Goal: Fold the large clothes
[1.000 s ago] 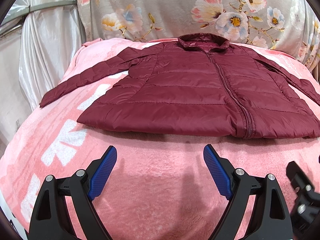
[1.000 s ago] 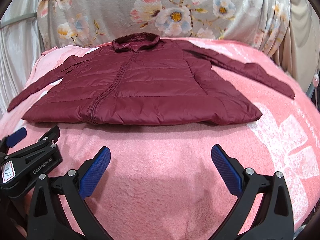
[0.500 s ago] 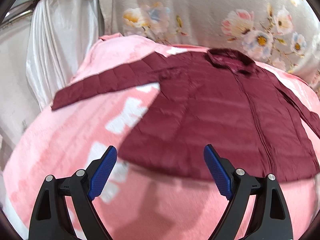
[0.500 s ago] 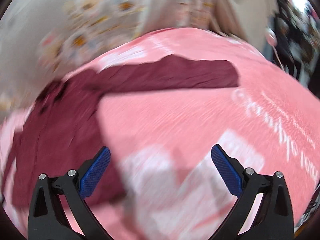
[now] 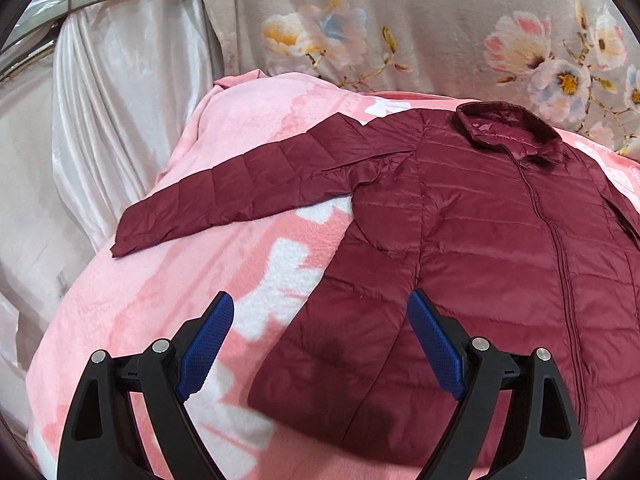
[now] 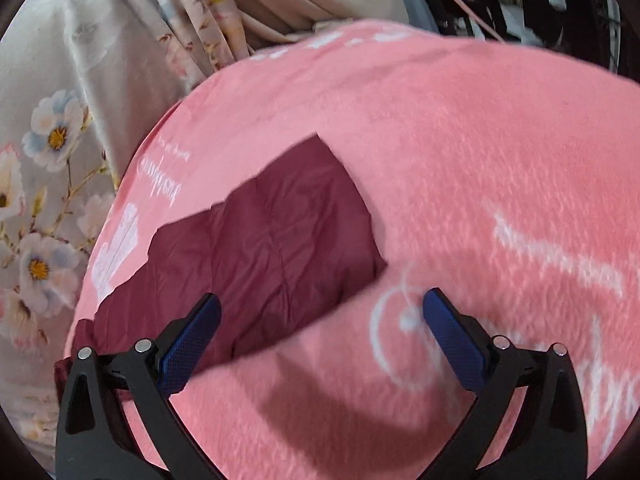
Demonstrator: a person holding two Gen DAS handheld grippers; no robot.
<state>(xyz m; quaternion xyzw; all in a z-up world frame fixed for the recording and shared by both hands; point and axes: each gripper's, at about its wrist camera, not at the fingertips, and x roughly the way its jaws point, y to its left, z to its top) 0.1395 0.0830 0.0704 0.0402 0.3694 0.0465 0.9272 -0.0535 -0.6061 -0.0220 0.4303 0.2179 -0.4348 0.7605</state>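
Observation:
A maroon quilted jacket (image 5: 472, 248) lies flat and zipped on a pink blanket (image 5: 168, 304), collar at the far side, its left sleeve (image 5: 240, 188) stretched out toward the left. My left gripper (image 5: 320, 320) hovers open over the jacket's near left hem corner, nothing between its blue pads. In the right wrist view the end of the other sleeve (image 6: 280, 240) lies on the blanket (image 6: 480, 152). My right gripper (image 6: 322, 320) hangs above that cuff; its jaws stand wide and are closing slightly, with nothing pressed between them.
A floral curtain (image 5: 400, 28) hangs behind the bed, with white satin drapes (image 5: 112, 92) at the left. In the right wrist view, floral fabric (image 6: 52, 140) lies left and dark clutter (image 6: 540, 4) beyond the blanket's far edge. The blanket falls away at both sides.
The left gripper moved left and up, from the front of the hem to its left corner. The right gripper swung far right and rolled, from the front of the hem to the right sleeve's cuff.

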